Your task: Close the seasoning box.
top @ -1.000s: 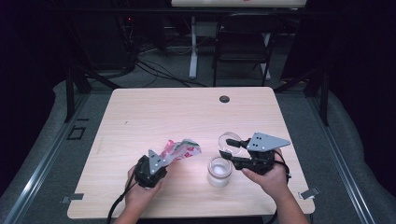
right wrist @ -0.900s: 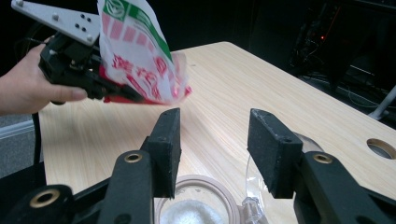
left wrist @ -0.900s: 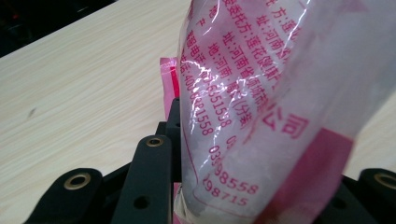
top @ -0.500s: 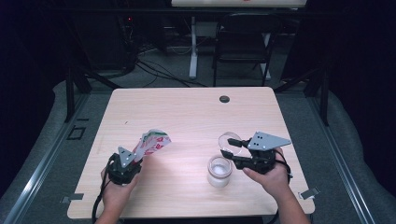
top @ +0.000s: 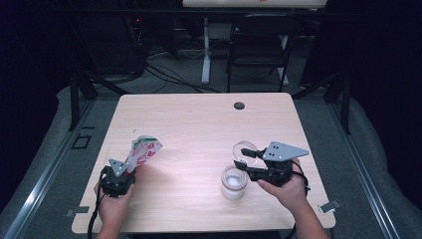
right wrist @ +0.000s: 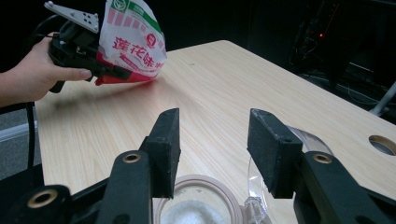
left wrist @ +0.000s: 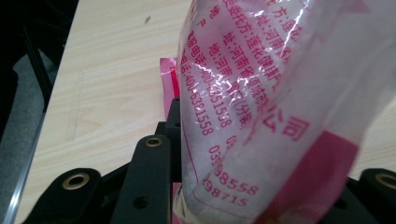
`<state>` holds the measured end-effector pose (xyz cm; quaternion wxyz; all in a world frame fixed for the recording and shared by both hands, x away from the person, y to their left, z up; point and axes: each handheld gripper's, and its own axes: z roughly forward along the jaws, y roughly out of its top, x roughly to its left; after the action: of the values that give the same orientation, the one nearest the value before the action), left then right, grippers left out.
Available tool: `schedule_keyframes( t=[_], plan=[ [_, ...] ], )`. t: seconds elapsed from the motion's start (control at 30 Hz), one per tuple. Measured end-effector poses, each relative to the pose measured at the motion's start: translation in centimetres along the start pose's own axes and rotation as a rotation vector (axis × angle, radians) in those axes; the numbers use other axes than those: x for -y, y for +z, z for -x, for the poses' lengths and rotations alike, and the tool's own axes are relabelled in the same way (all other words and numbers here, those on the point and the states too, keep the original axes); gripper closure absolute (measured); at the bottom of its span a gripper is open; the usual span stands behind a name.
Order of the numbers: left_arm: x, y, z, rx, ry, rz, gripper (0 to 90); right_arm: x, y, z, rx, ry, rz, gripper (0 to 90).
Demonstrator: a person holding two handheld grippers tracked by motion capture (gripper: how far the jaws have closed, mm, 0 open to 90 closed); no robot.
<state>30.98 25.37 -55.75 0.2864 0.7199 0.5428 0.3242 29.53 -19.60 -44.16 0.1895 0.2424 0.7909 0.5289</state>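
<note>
My left gripper (top: 127, 170) is shut on a plastic bag (top: 144, 150) printed in red, green and white, held at the table's near left with its top pointing up and away. In the left gripper view the bag (left wrist: 280, 93) shows white granules inside and sits clamped between the jaws of the left gripper (left wrist: 261, 158). A small clear jar (top: 234, 182) with white granules stands at the near right, its hinged lid (top: 245, 150) flipped open. My right gripper (top: 242, 166) hangs open just beside and above the jar (right wrist: 196, 207), with nothing between its pads (right wrist: 167, 144).
The wooden table (top: 199, 124) has a round cable hole (top: 239, 105) near its far edge. A dark chair (top: 260, 45) and a white post stand beyond it. The table's near edge lies close under both hands.
My left hand has carried the bag leftward, away from the jar, and slightly lower. The right gripper has stayed in place by the jar.
</note>
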Motion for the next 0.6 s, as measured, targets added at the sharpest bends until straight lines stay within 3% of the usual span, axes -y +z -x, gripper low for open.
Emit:
schedule_keyframes(
  t=[0.2,0.33,0.5,0.6],
  plan=[
    [0.3,0.74,-0.08,-0.004,-0.012,-0.037,68.2,0.09,-0.01,0.12,0.017,0.002,-0.004,53.9],
    [0.39,0.87,0.07,0.018,-0.01,-0.048,64.9,0.18,0.02,0.2,0.021,0.003,-0.005,52.9],
    [0.45,1.04,0.06,0.049,-0.005,-0.05,53.1,0.16,-0.28,0.42,0.038,0.011,0.002,52.2],
    [0.29,0.74,0.09,0.051,-0.008,-0.024,45.8,0.12,-0.49,0.61,0.043,0.02,0.009,51.7]
  ],
)
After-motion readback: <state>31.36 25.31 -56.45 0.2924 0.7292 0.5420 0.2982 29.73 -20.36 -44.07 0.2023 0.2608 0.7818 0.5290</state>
